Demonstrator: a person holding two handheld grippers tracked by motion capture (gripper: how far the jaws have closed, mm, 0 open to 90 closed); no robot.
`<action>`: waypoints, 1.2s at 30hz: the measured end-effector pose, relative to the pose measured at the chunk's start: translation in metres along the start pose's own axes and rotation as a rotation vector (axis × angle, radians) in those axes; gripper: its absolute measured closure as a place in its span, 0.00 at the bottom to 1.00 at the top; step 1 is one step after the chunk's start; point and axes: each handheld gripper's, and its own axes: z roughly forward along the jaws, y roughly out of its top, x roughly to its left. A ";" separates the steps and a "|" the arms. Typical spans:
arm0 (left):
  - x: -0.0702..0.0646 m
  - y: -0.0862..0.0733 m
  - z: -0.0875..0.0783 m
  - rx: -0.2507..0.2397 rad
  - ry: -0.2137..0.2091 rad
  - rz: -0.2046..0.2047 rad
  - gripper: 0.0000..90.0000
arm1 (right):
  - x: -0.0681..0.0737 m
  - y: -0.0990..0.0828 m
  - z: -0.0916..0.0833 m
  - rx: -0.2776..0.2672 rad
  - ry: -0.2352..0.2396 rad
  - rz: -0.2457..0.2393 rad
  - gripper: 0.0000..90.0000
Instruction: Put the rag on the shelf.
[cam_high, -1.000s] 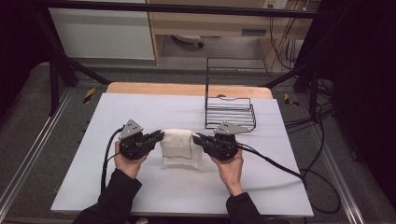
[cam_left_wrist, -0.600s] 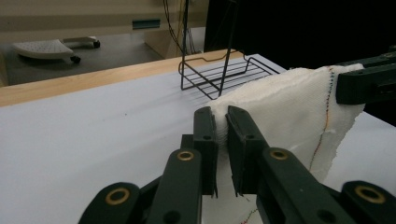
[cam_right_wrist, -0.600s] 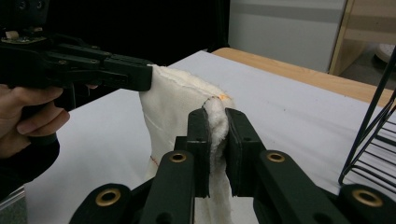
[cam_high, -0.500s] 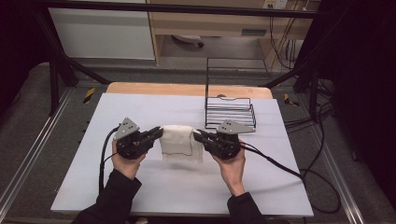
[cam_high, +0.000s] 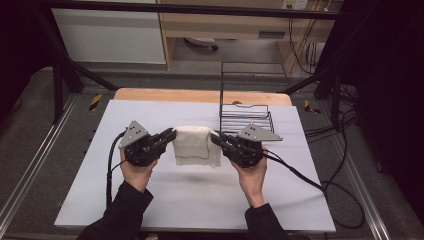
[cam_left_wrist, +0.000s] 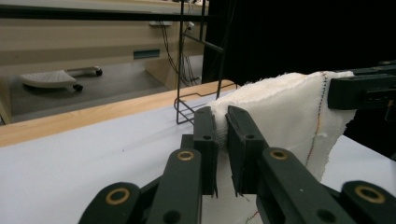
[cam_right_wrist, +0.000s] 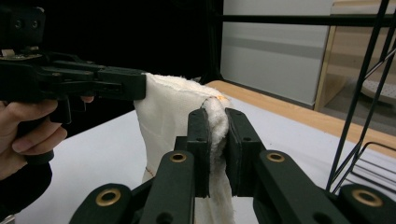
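White folded cloth (cam_high: 196, 145) is hanging between both grippers, lifted just off the pale surface (cam_high: 150, 195), mid-scene, left of the wire rack (cam_high: 246, 116). Left gripper (cam_high: 170, 135) is pinching the cloth's upper left corner; right gripper (cam_high: 216, 138) is pinching the upper right corner. Jaws on each are nearly closed, squeezing bunched fabric between the pads, as the left gripper view (cam_left_wrist: 223, 128) and right gripper view (cam_right_wrist: 215, 122) are showing. Holding the two top corners level is keeping the upper edge taut and letting the rest drape straight down, so the folds are staying together. Lower edge is dangling near the surface, slightly ragged at the right. Likely step: carrying the folded cloth, possibly toward the rack at far right; cannot tell the destination for sure. Risk: a corner slipping out if the hands are pulling apart.
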 end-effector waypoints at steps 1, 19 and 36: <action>0.000 0.001 0.000 -0.005 0.000 0.001 0.91 | 0.000 0.002 -0.001 -0.004 -0.002 -0.003 0.90; -0.006 0.025 0.015 -0.081 -0.017 -0.008 0.91 | -0.010 0.024 -0.013 -0.086 -0.049 -0.032 0.90; -0.019 0.050 0.041 -0.121 -0.034 0.001 0.91 | -0.027 0.041 -0.032 -0.139 -0.102 -0.047 0.90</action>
